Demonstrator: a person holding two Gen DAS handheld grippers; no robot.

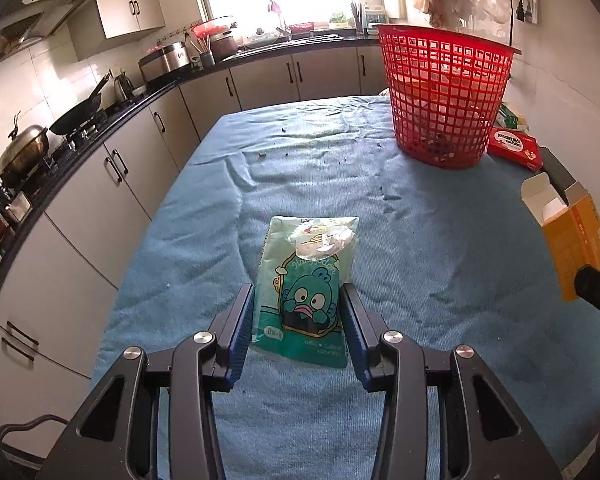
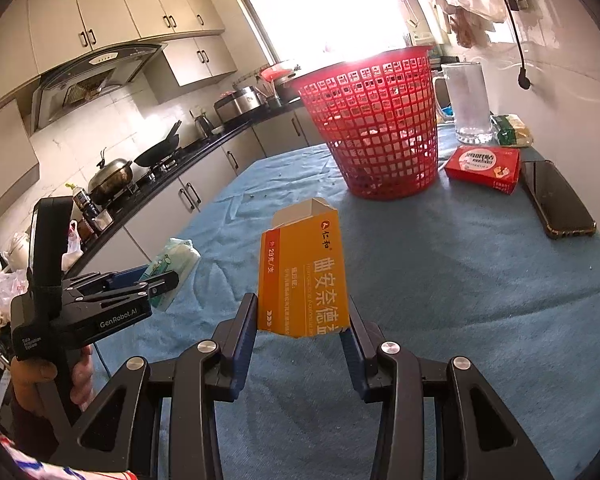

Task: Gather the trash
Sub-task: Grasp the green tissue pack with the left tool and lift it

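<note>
My left gripper (image 1: 298, 320) clamps green tissue pack (image 1: 306, 280), my right gripper (image 2: 302, 322) clamps orange medicine box (image 2: 304, 280), both short of red mesh basket (image 2: 374, 120).

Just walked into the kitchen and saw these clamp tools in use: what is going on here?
A person is clearing trash off a table covered in blue cloth. The left gripper is clamped on a green cartoon-printed plastic packet. The right gripper holds an opened orange cardboard box. Both are lifted, short of the red plastic mesh basket standing farther back.
</note>
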